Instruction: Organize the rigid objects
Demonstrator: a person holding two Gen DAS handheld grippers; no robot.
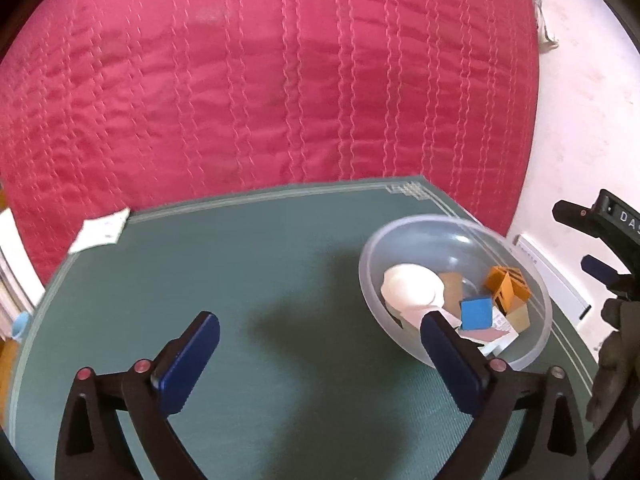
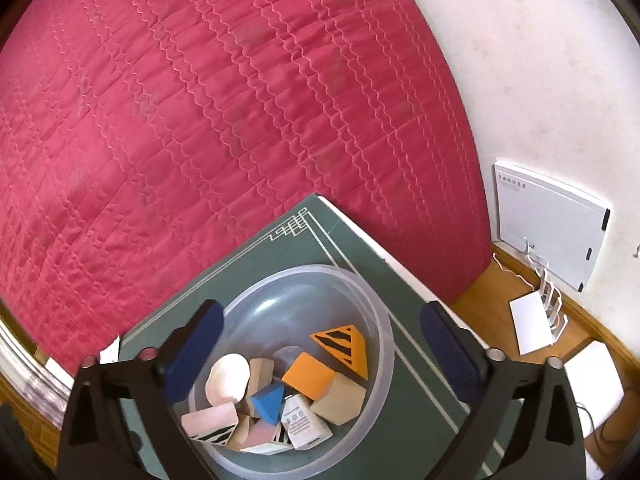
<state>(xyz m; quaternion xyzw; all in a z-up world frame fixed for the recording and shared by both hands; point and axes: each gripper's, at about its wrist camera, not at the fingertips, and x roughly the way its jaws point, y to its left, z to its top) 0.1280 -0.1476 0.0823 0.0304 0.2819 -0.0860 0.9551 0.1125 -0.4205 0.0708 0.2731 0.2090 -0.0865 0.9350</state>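
behind the green tabletop (image 1: 280,280) spreads a pink quilted bed (image 1: 260,80). left gripper (image 1: 320,340) stands wide and empty, the clear plastic bowl (image 1: 372,256) of wooden blocks by its right finger. right gripper (image 2: 320,332) gapes wide above that bowl, holding nothing. both should probably lift straight away, clearing the rim so nothing tips.

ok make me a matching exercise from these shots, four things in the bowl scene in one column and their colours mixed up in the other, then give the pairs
Things:
1. shell
2. pyramid block
3. striped wedge
4. table mat

Colours:
A. dark green
B. orange with black stripes
C. white
D. blue

Pairs: 1-C, 2-D, 3-B, 4-A. The first three lie in the clear bowl.
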